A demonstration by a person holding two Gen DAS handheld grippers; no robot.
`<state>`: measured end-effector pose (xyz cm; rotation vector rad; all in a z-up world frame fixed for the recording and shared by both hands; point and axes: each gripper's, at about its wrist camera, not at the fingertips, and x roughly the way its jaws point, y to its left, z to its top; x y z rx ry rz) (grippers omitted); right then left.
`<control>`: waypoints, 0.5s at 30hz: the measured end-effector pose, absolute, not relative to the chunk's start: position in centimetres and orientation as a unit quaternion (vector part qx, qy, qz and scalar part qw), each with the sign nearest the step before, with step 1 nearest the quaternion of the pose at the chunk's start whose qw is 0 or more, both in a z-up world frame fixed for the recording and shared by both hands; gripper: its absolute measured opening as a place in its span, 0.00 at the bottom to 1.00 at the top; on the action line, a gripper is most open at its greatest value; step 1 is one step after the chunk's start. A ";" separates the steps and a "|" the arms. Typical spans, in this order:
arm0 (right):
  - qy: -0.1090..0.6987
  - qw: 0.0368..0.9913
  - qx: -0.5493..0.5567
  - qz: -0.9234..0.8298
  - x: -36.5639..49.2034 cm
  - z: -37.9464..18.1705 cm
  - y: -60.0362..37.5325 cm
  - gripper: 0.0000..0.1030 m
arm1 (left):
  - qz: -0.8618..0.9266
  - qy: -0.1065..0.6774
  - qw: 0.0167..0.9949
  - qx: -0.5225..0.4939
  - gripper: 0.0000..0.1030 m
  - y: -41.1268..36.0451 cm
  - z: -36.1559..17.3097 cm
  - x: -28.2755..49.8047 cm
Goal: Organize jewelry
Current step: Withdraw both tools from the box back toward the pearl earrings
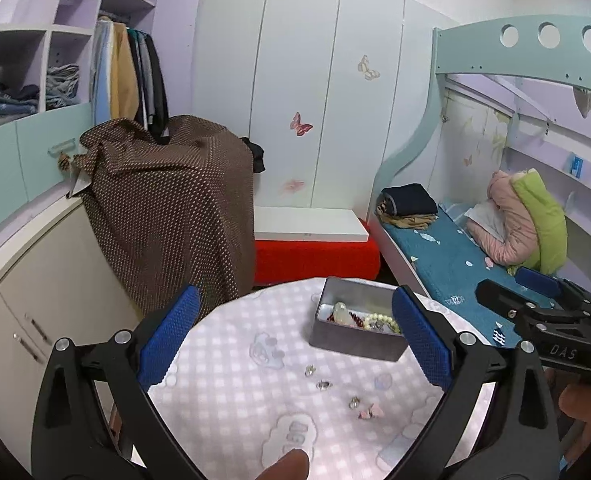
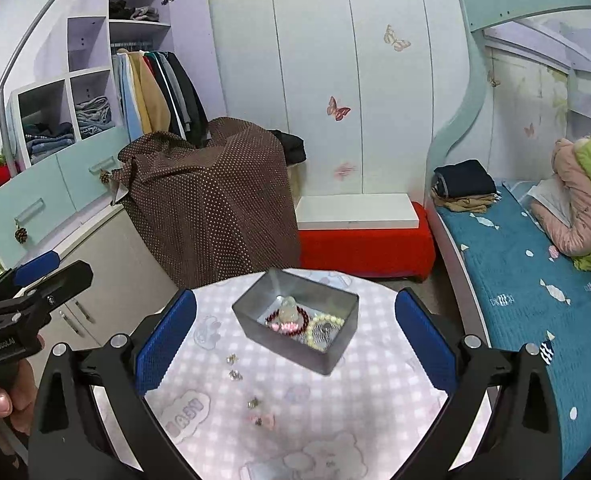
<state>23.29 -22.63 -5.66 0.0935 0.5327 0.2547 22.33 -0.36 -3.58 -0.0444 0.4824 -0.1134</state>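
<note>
A grey metal box (image 1: 351,340) (image 2: 335,356) stands on a round table with a pink checked cloth (image 1: 223,380) (image 2: 355,408). Inside lie a pale stone pendant (image 2: 288,307), a dark red bead bracelet (image 2: 295,325) and a pearl bracelet (image 2: 315,330). Several small earrings lie loose on the cloth in front of the box (image 1: 323,385) (image 2: 235,374), with a pink one (image 1: 369,412) (image 2: 265,420) nearest. My left gripper (image 1: 295,340) is open and empty above the table. My right gripper (image 2: 295,340) is open and empty, also above the table.
A brown dotted cloth (image 1: 167,200) covers something behind the table. A red box with a white board (image 1: 315,256) sits by the wardrobe. A bed with a blue cover (image 2: 515,288) runs along the right. A cabinet (image 1: 35,288) stands at left.
</note>
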 end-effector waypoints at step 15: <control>0.313 0.942 0.033 0.119 20.0 -10.4 -22.3 0.93 | -0.042 0.285 0.957 -0.042 0.94 1.1 -9.1 18.5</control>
